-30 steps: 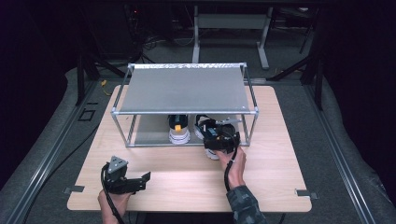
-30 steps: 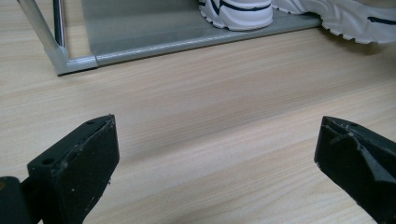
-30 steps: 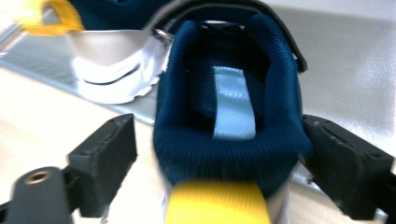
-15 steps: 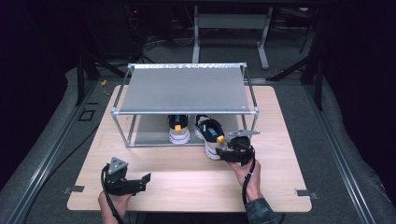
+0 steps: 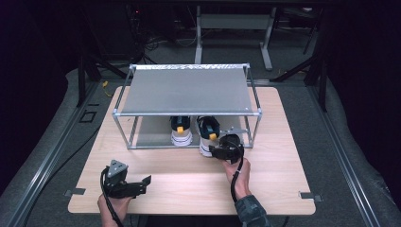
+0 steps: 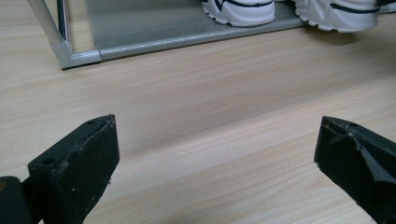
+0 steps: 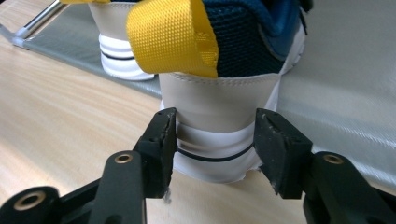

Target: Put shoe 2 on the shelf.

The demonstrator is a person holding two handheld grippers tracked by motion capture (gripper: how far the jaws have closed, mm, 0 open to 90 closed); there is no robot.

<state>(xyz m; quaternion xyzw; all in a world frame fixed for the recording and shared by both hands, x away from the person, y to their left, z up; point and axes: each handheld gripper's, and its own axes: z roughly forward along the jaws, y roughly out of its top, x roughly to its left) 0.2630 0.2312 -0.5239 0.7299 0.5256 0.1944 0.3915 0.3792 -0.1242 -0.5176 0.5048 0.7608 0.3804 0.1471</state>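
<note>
The right gripper [image 7: 212, 144] has just been closing, and its black jaws now pinch the white heel of the right sneaker [image 7: 219, 93] from both sides, just under the yellow pull loop [image 7: 170, 35]. That shoe sits half in, half out of the metal rack [image 5: 187, 113]: toe in on the grey lower shelf [image 7: 345, 84], heel hanging over the front edge onto the wooden table [image 5: 279, 170]. Beside it, the left sneaker [image 5: 181, 132] stands fully on that shelf, heel facing out, close to its partner. The rack's top shelf is bare. Down at the near edge, the left gripper [image 6: 217, 163] rests over the table with its jaws spread wide, gripping nothing, well apart from the shoes.
</note>
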